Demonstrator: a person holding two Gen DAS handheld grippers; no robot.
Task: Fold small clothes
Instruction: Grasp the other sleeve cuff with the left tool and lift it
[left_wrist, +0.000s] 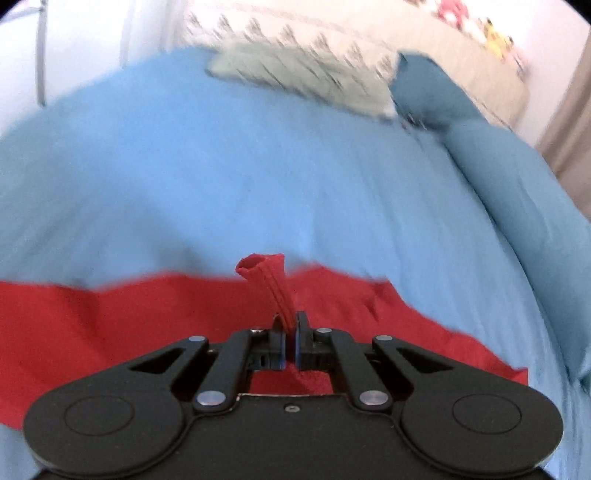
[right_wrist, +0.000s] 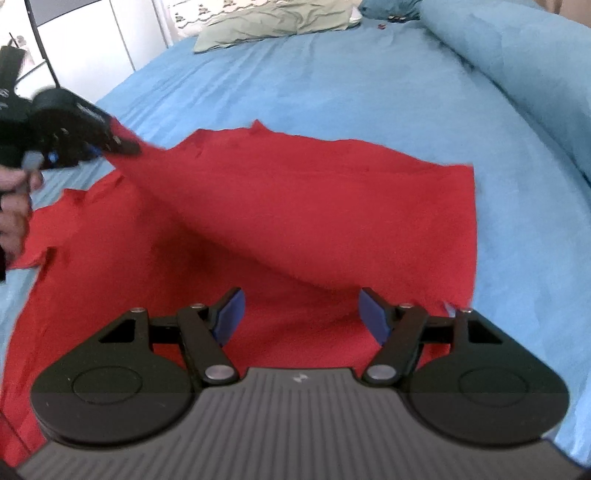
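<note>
A small red shirt (right_wrist: 295, 206) lies spread on the blue bed sheet (right_wrist: 332, 85). My left gripper (left_wrist: 290, 325) is shut on a stitched hem of the red shirt (left_wrist: 273, 284) and lifts that edge off the bed. In the right wrist view the left gripper (right_wrist: 110, 142) shows at the far left, pulling the cloth up into a ridge. My right gripper (right_wrist: 299, 314) is open and empty, its blue pads (right_wrist: 231, 314) just above the near part of the shirt.
A pale green pillow (right_wrist: 273, 22) and a dark blue pillow (left_wrist: 428, 92) lie at the head of the bed. A rolled blue duvet (right_wrist: 524, 66) runs along the right side. White wardrobe doors (right_wrist: 92, 40) stand to the left.
</note>
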